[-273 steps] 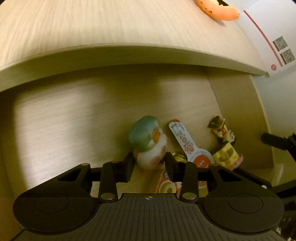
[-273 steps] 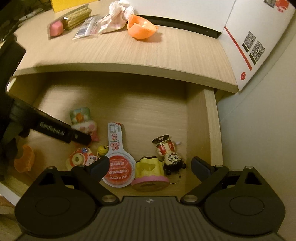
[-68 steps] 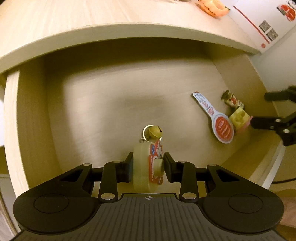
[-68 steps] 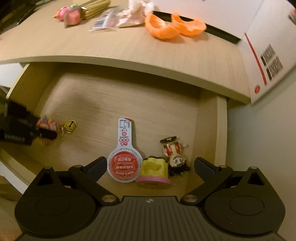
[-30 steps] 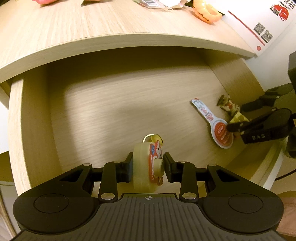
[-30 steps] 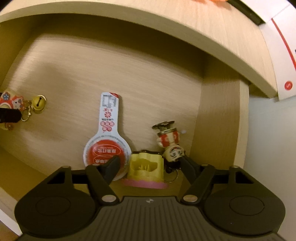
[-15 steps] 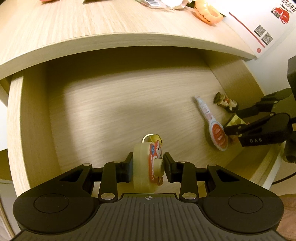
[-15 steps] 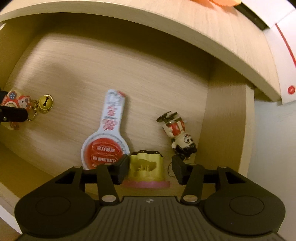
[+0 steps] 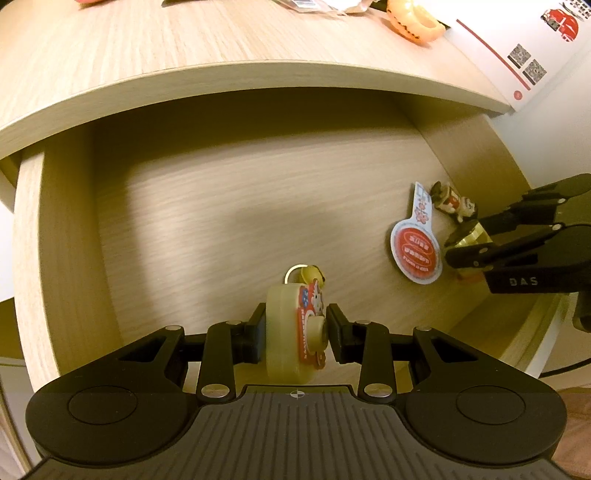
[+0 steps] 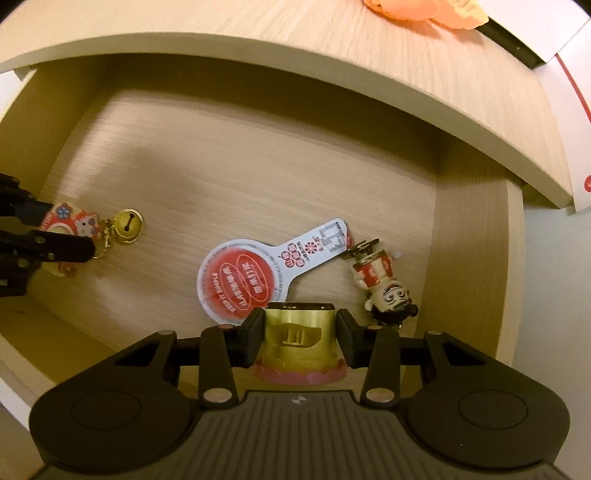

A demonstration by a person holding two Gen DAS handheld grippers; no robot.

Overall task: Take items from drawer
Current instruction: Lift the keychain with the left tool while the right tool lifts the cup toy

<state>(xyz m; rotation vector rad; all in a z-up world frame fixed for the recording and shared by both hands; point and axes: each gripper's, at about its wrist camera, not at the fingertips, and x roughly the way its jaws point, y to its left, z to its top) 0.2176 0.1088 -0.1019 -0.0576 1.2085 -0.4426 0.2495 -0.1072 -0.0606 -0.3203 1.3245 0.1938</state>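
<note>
The wooden drawer (image 9: 221, 206) stands pulled out. My left gripper (image 9: 295, 332) is shut on a cream round charm (image 9: 282, 314) with a red cartoon face; its gold bell (image 9: 310, 275) hangs in front. In the right wrist view that charm (image 10: 79, 223) and bell (image 10: 127, 225) sit at the left between the left gripper's fingers (image 10: 66, 251). My right gripper (image 10: 300, 332) is closing, with its pads against the sides of a yellow toy with a pink base (image 10: 299, 343). The left wrist view shows the right gripper (image 9: 466, 239) at the drawer's right end.
A white and red paddle-shaped tag (image 10: 243, 284) lies just beyond the yellow toy, and a small red and white figurine (image 10: 384, 288) lies to its right near the drawer's side wall (image 10: 476, 240). Orange pieces (image 9: 413, 22) and a white box (image 9: 535, 55) sit on the desktop above.
The right gripper's jaws closed in onto the yellow toy. The paddle tag swung round and the figurine shifted right. The left gripper kept still with the charm.
</note>
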